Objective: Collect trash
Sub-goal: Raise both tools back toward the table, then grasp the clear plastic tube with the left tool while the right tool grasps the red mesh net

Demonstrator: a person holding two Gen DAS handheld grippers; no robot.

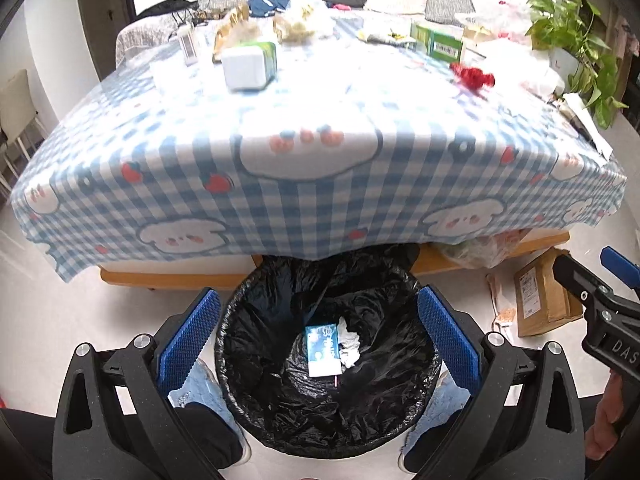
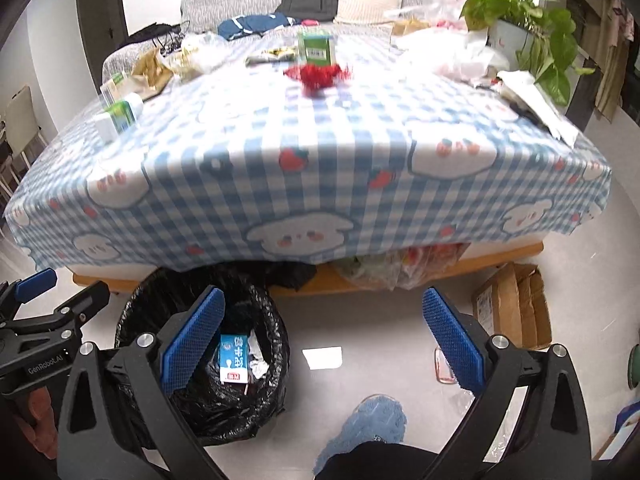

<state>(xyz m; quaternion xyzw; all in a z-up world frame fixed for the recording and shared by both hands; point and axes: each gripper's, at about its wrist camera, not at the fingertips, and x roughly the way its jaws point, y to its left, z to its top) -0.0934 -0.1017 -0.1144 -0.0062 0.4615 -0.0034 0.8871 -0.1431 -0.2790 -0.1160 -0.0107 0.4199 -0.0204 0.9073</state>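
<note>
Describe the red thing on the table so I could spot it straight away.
Start at the table with the blue checked cloth. Toward its far side, just in front of an upright green carton, lies a frilly red clump. Nothing else on the table is bright red.

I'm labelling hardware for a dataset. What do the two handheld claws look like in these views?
Both match: the left claw and right claw each have two black plastic fingers with triangular cut-outs and silver screws, tipped with blue knurled pads. Seen from the other camera, the left body bears white lettering "GenRobot.AI", the right one "DAS", cut off by the frame edge. No cables or sleeves show.
</note>
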